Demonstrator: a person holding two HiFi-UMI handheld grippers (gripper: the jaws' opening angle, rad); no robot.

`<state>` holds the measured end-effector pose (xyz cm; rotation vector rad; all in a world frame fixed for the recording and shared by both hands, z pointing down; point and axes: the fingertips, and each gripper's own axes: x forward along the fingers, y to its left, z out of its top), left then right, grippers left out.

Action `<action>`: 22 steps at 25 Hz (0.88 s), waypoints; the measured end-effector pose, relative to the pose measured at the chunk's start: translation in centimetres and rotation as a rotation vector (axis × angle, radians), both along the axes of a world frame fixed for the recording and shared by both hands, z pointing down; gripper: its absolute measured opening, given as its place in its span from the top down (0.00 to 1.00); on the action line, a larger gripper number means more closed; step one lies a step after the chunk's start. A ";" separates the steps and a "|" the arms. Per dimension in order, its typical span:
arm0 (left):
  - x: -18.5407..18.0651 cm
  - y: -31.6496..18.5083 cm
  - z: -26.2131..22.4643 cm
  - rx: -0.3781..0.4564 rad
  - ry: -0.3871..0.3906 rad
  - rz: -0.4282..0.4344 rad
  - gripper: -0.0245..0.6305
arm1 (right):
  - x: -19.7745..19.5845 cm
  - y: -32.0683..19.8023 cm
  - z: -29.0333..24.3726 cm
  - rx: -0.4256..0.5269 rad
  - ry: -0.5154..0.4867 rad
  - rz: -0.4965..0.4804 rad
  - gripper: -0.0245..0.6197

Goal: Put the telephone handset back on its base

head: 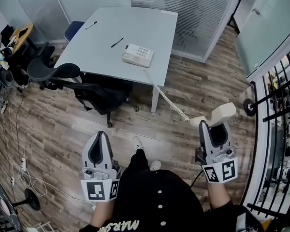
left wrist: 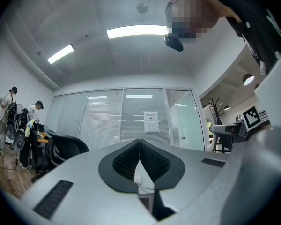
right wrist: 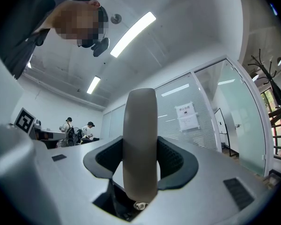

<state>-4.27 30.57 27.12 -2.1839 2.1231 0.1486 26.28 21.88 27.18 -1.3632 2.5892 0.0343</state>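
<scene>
Handset [head: 217, 116] clamped in right tool [head: 214, 126] | left tool [head: 100, 135] closed | base [head: 137, 55] near table [head: 135, 25] edge

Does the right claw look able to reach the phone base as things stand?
Probably not yet: the right claw, holding the handset, hangs well short of the base; only floor lies between, so stepping closer should do.

The telephone base [head: 137, 55] is off-white with pale grey keys, and it sits on a light grey tabletop [head: 150, 23] at the upper centre of the head view. Its coiled cord [head: 166, 96] is white. The handset [head: 221, 114], at lower right, is cream. A pen [head: 117, 42] is black. The left gripper [head: 101, 135] and right gripper [head: 215, 125] are silver-grey with black ribbed pads and black-and-white square markers. The floor [head: 53, 124] shows brown-grey wood-grain planks. The chair [head: 94, 91] is black.
</scene>
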 end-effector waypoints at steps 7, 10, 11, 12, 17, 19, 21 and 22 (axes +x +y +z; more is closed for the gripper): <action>-0.7 -2.5 -0.4 0.008 -0.004 0.035 0.94 | -0.9 -1.9 -0.2 -0.005 -0.011 0.012 0.60; -1.2 -3.5 -0.4 0.005 0.000 0.037 0.94 | -1.5 -2.8 -0.3 -0.006 -0.003 0.011 0.60; -1.4 -3.9 -0.4 0.006 0.003 0.037 0.94 | -1.6 -3.1 -0.3 -0.008 -0.001 0.012 0.60; -1.6 -4.2 -0.4 0.006 0.005 0.038 0.94 | -1.8 -3.5 -0.4 -0.009 0.000 0.014 0.60; -2.3 -6.2 -0.2 0.003 0.008 0.045 0.94 | -2.3 -5.5 -0.5 -0.009 0.001 0.026 0.60; -2.6 -7.1 -0.2 0.001 0.011 0.046 0.94 | -2.7 -6.2 -0.5 -0.008 0.005 0.029 0.60; -2.8 -8.1 -0.1 0.000 0.015 0.049 0.94 | -3.0 -7.0 -0.4 -0.010 0.011 0.033 0.60; -2.9 -8.6 -0.1 0.001 0.017 0.053 0.94 | -3.2 -7.4 -0.3 -0.012 0.012 0.035 0.60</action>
